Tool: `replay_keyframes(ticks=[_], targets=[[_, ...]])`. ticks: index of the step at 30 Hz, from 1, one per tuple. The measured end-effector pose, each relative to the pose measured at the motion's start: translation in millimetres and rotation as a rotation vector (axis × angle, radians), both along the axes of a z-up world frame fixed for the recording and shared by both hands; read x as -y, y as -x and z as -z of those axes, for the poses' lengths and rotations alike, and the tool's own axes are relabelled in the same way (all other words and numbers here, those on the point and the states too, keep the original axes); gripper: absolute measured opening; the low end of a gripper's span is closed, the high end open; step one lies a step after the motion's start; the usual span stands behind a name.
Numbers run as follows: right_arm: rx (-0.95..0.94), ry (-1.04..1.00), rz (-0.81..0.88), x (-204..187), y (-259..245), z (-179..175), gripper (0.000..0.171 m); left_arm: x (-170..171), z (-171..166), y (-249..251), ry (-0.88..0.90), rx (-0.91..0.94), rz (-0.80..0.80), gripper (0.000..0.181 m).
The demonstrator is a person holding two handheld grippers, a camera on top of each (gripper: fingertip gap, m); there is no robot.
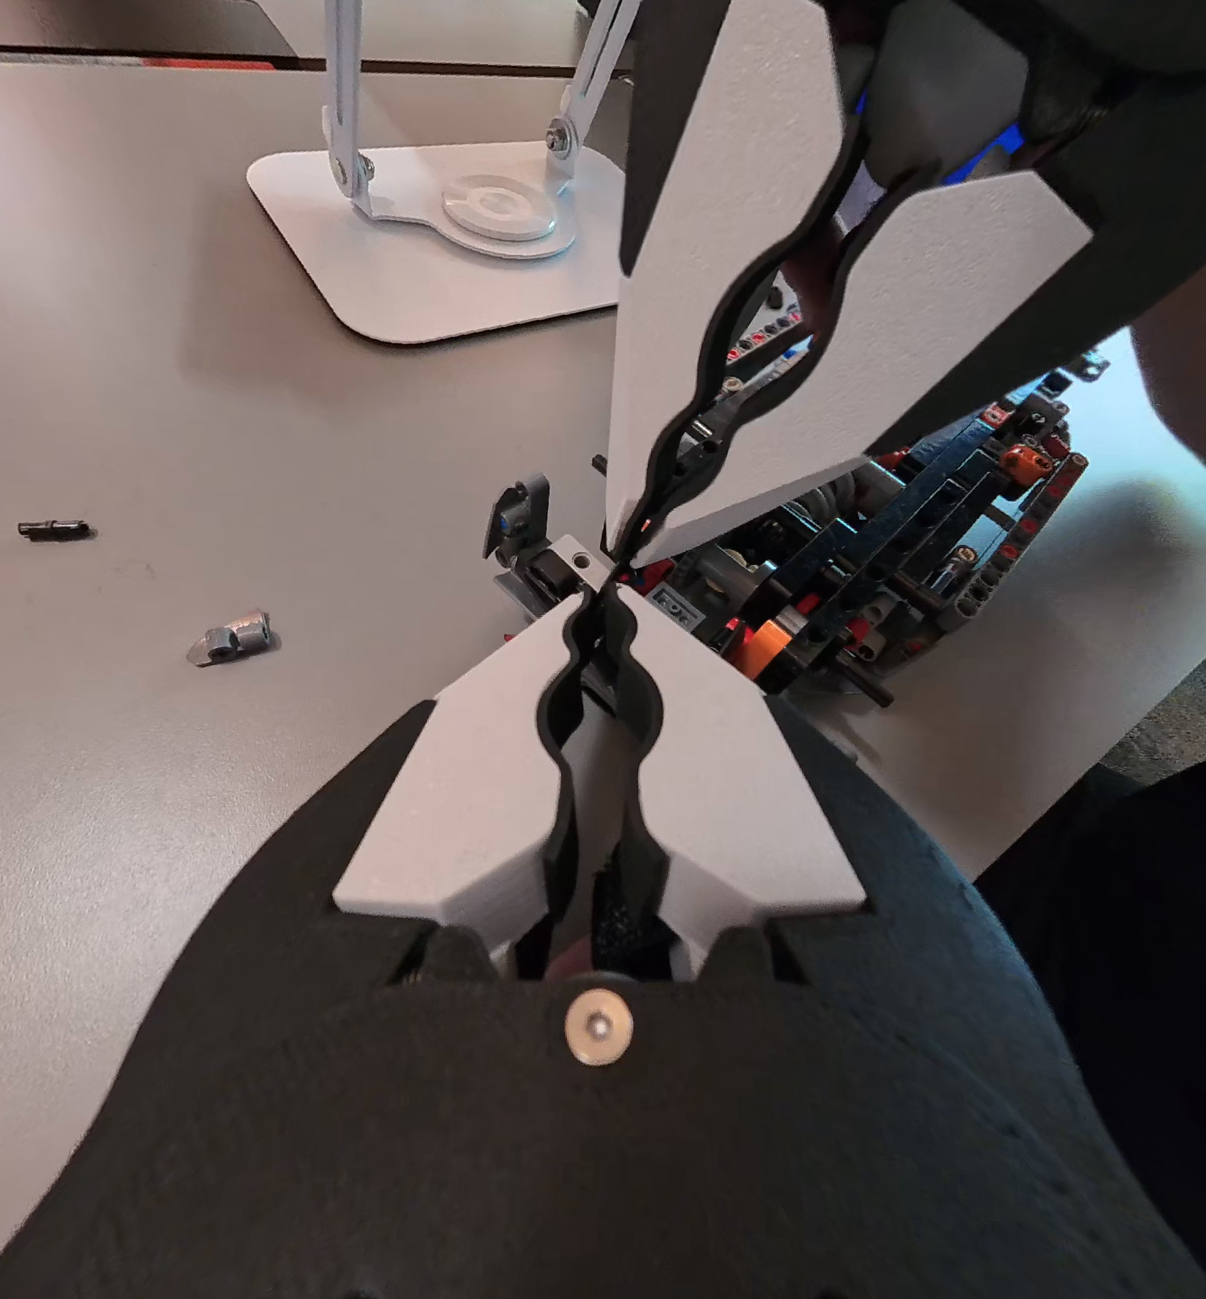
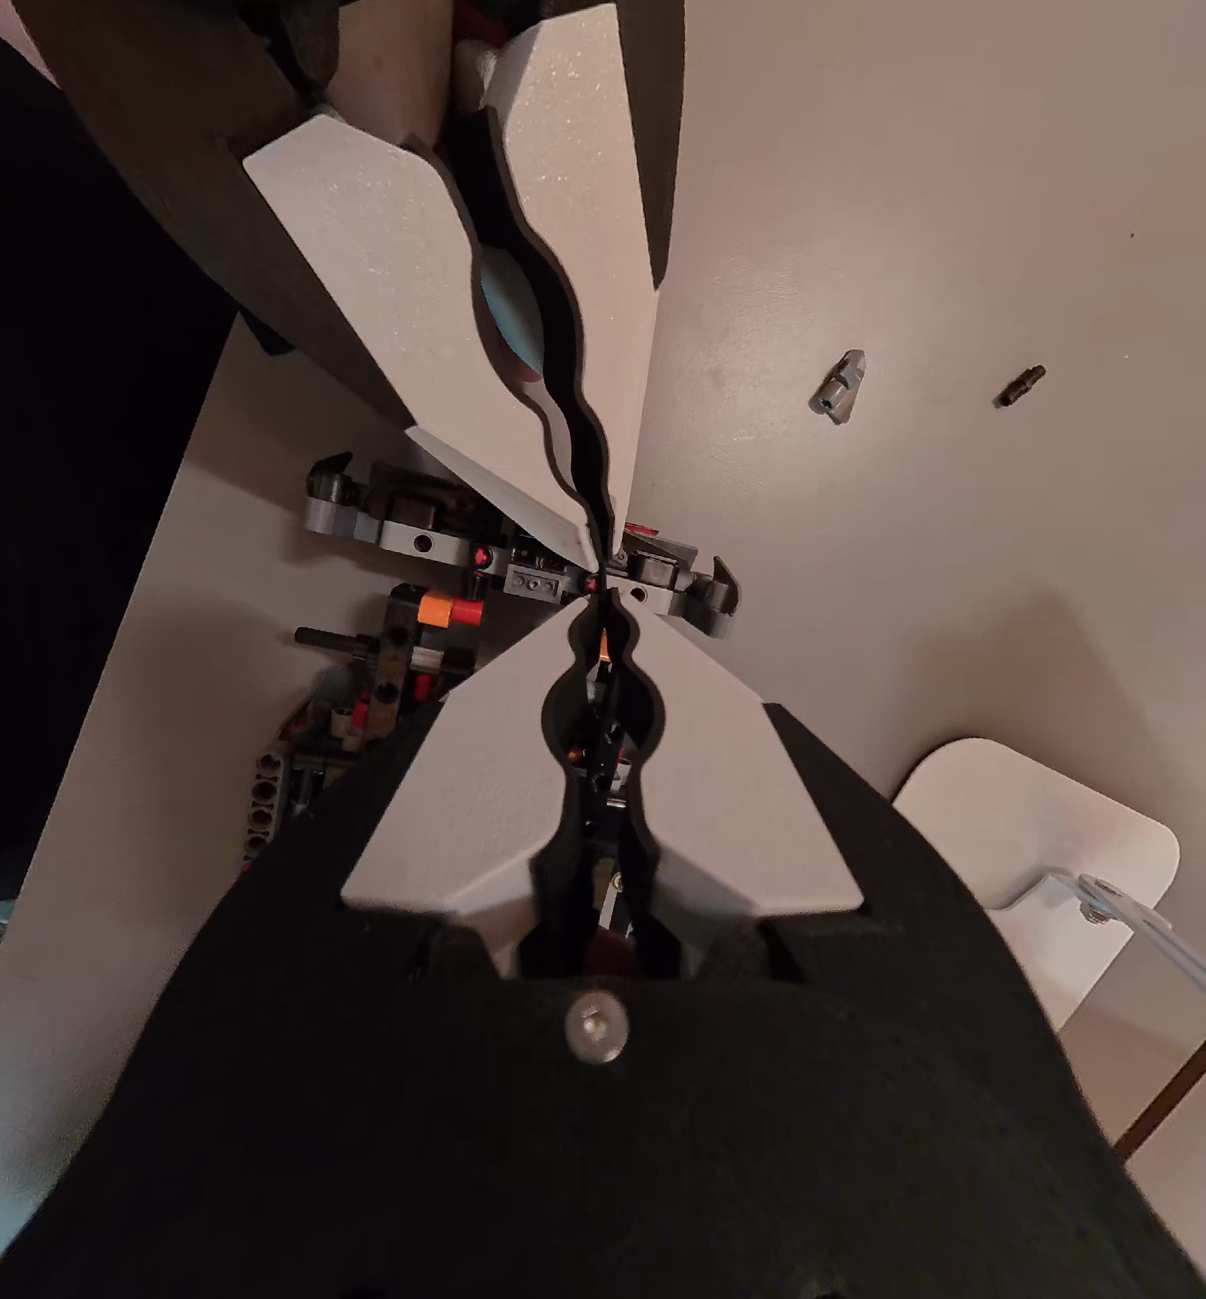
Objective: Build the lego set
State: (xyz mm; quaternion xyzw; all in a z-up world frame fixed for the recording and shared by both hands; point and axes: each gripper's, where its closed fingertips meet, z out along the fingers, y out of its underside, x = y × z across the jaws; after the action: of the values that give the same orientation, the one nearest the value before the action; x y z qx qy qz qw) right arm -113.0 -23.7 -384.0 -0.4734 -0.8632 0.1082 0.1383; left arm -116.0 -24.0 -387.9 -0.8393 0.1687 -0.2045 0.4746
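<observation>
A Lego Technic chassis [image 1: 902, 562] of dark blue, grey, red and orange parts lies on the pale table [image 1: 164, 351]. It also shows in the right wrist view [image 2: 410, 534]. My left gripper [image 1: 600, 597] is shut, its tips at the grey front end of the model. My right gripper [image 1: 618, 555] comes in from the upper right and meets it tip to tip, also shut. In the right wrist view my right gripper [image 2: 604, 597] faces the left gripper [image 2: 600, 555] over the grey front beam. Whether either tip pinches a small part is hidden.
A black pin [image 1: 55, 528] and a small grey piece [image 1: 234, 636] lie loose on the table to the left; both show in the right wrist view [image 2: 1018, 385] [image 2: 841, 386]. A white stand base [image 1: 431, 239] sits behind. The table edge runs close beside the model, carpet [image 1: 1205, 703] below. My left and right fingertips are right by each other. My left gripper's tips are some 11 cm from the small grey piece [image 1: 234, 636]. My right wrist view [image 2: 843, 379] looks at it from another angle.
</observation>
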Motion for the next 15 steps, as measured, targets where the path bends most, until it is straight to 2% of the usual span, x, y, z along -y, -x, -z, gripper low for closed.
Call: replay_keyframes(ticks=[9, 15], targets=[[-0.087, 0.098, -0.016, 3.2, 0.3, -11.8, 0.003, 0.2, -7.3, 0.0, -0.038, 0.018, -0.008, 0.002], [-0.063, 0.095, -0.062, 3.5, 1.0, -13.3, 0.000, 8.1, -19.8, 9.3, -0.079, 0.043, -0.047, 0.004]])
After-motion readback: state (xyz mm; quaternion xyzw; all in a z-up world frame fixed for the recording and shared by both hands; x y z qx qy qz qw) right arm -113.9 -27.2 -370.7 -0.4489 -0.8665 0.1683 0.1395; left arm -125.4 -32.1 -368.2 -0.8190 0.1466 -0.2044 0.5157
